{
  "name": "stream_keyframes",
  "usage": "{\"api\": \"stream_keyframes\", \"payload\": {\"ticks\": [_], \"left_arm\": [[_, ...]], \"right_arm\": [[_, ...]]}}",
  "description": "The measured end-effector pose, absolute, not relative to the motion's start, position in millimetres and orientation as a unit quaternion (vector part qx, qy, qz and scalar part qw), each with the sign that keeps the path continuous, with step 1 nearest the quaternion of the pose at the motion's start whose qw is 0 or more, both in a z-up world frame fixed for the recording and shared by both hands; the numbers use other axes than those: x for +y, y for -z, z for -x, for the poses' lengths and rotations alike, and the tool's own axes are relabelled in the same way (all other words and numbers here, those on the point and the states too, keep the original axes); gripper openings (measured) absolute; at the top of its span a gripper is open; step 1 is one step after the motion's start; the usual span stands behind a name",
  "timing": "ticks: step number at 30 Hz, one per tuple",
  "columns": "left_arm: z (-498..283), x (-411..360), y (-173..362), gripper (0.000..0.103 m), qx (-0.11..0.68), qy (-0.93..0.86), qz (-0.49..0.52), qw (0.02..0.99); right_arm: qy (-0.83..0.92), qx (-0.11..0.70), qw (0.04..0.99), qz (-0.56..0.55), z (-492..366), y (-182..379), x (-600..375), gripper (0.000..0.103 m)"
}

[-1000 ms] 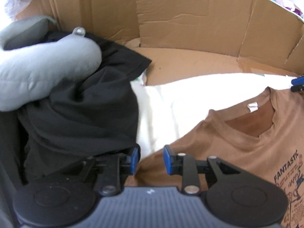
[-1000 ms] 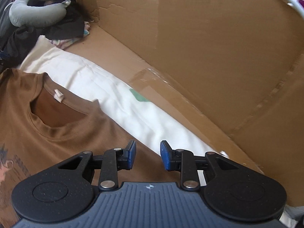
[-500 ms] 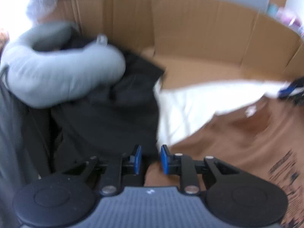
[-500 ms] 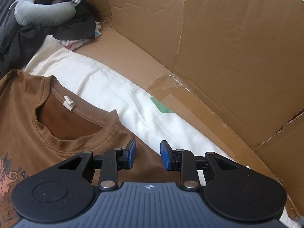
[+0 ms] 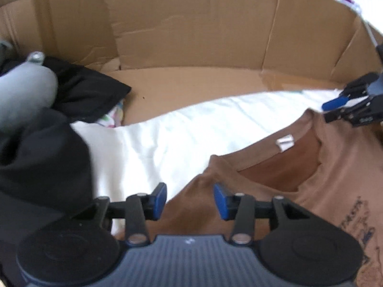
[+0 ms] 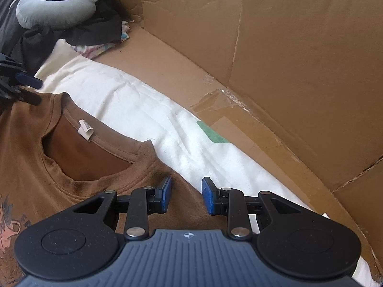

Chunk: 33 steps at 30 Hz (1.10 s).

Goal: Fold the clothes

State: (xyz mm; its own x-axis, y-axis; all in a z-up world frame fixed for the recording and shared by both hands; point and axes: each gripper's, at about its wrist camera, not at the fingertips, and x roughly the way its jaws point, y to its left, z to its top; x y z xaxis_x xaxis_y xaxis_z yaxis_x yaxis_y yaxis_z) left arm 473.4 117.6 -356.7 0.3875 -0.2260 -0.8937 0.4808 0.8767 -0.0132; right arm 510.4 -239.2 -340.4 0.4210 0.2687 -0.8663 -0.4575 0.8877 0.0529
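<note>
A brown T-shirt [image 5: 335, 174] with a dark printed graphic lies face up on a white cloth [image 5: 167, 141]; its collar holds a small white label [image 6: 85, 129]. My left gripper [image 5: 189, 199] stands open just above the shirt's shoulder edge, beside the collar, with nothing between its blue pads. My right gripper [image 6: 186, 197] is open too, hovering over the opposite shoulder next to the collar [image 6: 134, 160]. Each gripper shows in the other's view: the right gripper [image 5: 347, 105] near the far shoulder, the left gripper [image 6: 21, 83] at the left edge.
Tall cardboard walls [image 6: 287, 59] enclose the work surface, with a cardboard floor [image 5: 191, 88] behind the white cloth. A grey neck pillow [image 6: 55, 14] rests on a heap of black garments [image 5: 47, 162] at the left, over a patterned cloth [image 6: 100, 47].
The left view has swung right, away from the black heap toward the collar, and its jaws have spread wider. The right gripper has drawn nearer the collar, its gap unchanged.
</note>
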Motion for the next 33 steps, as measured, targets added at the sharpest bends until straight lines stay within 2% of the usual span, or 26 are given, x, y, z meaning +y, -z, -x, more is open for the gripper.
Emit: {"api": "stream_keyframes", "payload": {"ticks": [4, 6, 8, 9, 10, 11, 19, 21, 22, 23, 26, 33], "left_arm": [[-477.5, 113.1, 370.1, 0.044, 0.515, 0.227, -0.105, 0.82], [-478.1, 113.8, 374.0, 0.038, 0.521, 0.229, -0.098, 0.816], [-478.7, 114.4, 378.0, 0.018, 0.527, 0.23, -0.092, 0.813], [-477.7, 113.8, 377.7, 0.011, 0.525, 0.233, -0.094, 0.813], [-476.6, 113.3, 376.8, 0.005, 0.522, 0.237, -0.1, 0.813], [-475.0, 112.8, 375.0, 0.005, 0.516, 0.24, -0.107, 0.815], [-477.8, 125.9, 360.5, 0.004, 0.482, 0.23, -0.1, 0.839], [-479.2, 120.1, 367.1, 0.011, 0.488, 0.205, -0.118, 0.84], [-480.1, 118.2, 370.5, 0.022, 0.495, 0.188, -0.123, 0.839], [-480.9, 116.9, 373.0, 0.028, 0.503, 0.175, -0.124, 0.837], [-479.1, 120.1, 366.9, 0.029, 0.491, 0.17, -0.109, 0.847], [-454.8, 128.9, 334.5, 0.028, 0.46, 0.182, -0.083, 0.865]], "right_arm": [[-0.225, 0.493, 0.834, 0.104, -510.7, 342.2, -234.1, 0.035], [-0.229, 0.493, 0.833, 0.108, -510.9, 343.1, -231.6, 0.035], [-0.233, 0.493, 0.831, 0.112, -511.0, 344.0, -229.0, 0.031], [-0.236, 0.493, 0.829, 0.115, -510.9, 344.3, -227.1, 0.03], [-0.241, 0.494, 0.826, 0.124, -510.1, 344.1, -223.3, 0.019], [-0.246, 0.496, 0.822, 0.133, -509.4, 343.8, -219.5, 0.004], [-0.228, 0.476, 0.835, 0.156, -508.8, 330.8, -214.4, 0.001], [-0.211, 0.478, 0.838, 0.157, -511.7, 332.6, -212.2, 0.001], [-0.203, 0.48, 0.839, 0.158, -513.1, 333.5, -211.1, 0.003], [-0.194, 0.481, 0.84, 0.158, -514.6, 334.3, -209.9, 0.005], [-0.186, 0.473, 0.85, 0.137, -513.2, 329.3, -214.9, 0.011], [-0.199, 0.448, 0.867, 0.094, -491.9, 300.1, -240.2, 0.012]]}}
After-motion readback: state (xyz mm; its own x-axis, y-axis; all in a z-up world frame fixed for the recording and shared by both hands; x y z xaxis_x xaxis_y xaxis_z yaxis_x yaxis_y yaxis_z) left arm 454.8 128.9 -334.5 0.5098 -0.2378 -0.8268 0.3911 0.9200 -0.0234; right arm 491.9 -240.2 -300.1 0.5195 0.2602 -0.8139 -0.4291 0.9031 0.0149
